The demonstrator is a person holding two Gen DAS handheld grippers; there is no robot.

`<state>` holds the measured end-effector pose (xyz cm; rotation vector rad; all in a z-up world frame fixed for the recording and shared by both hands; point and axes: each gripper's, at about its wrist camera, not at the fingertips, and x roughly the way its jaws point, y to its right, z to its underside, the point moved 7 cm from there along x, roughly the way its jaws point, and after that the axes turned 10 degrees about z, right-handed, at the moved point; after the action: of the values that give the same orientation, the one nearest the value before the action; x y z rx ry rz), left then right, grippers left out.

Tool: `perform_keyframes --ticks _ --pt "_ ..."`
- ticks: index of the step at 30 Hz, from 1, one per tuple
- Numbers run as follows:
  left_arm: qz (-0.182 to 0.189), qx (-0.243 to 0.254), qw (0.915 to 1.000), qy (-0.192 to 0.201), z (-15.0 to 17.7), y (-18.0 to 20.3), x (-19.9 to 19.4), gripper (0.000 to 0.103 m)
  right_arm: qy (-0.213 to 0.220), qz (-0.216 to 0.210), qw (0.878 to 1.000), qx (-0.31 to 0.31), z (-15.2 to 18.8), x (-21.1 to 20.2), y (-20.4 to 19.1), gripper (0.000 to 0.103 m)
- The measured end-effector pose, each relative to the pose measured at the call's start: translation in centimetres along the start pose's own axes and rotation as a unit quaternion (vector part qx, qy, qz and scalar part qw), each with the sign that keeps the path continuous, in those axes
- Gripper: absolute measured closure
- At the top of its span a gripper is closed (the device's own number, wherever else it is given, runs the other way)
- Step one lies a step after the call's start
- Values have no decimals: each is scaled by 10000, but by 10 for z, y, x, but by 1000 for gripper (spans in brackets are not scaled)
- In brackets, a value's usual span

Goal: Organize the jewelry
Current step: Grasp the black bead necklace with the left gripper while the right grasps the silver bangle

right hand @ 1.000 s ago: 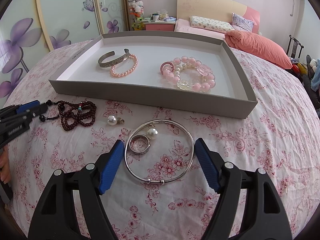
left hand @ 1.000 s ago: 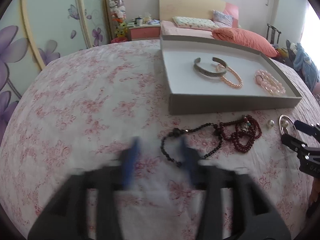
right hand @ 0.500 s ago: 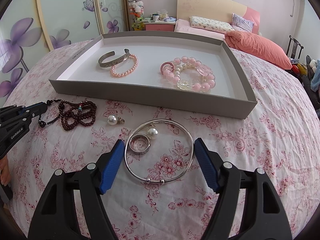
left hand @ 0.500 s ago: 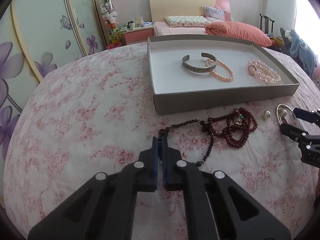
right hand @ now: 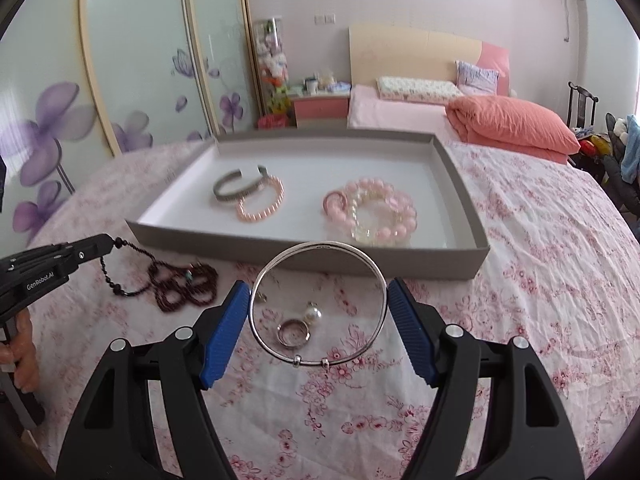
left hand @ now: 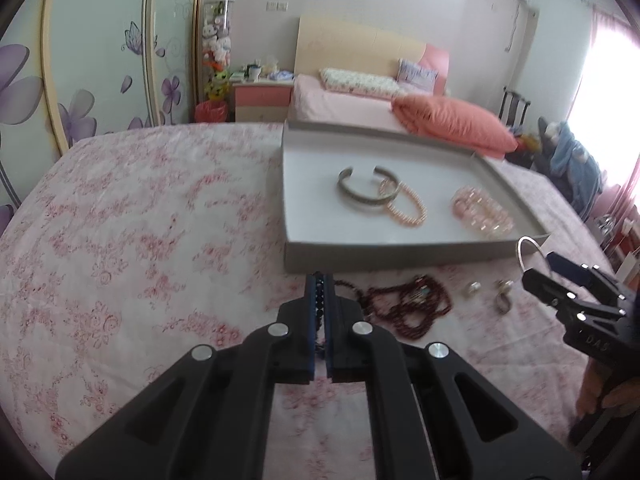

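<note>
Grippers both gripping: left gripper (left hand: 319,300) clamping the dark bead strand (right hand: 120,276), right gripper (right hand: 318,312) squeezing the silver bangle (right hand: 318,304); I'm lifting slowly so they clear the tray wall (right hand: 304,258).

A tray (right hand: 464,196) sits on a bed (right hand: 540,264), holding three bracelets. Before it lie a bead necklace (right hand: 180,284) at left and a ring (right hand: 294,333) at right.

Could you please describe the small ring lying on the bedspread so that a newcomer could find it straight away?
Start at the grey tray on the floral bedspread. In front of its near wall, the right gripper holds a large silver bangle. The ring shows through that hoop, beside a pearl pendant: a small silvery band.
</note>
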<state>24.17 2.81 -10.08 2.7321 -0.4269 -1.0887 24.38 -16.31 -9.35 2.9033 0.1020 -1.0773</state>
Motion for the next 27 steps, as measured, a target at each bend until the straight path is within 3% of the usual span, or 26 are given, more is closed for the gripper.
perform_keyframes --ticks 12,20,27 --pt "415 -80 9978 512 -11 24 -28 99 149 83 9998 138 1 -14 9 32" --pt "238 23 9960 860 -11 38 -50 99 478 237 9982 273 -4 -30 16 32" --pt "55 339 9916 1244 -16 57 -70 98 1158 443 9919 273 -17 -60 17 32"
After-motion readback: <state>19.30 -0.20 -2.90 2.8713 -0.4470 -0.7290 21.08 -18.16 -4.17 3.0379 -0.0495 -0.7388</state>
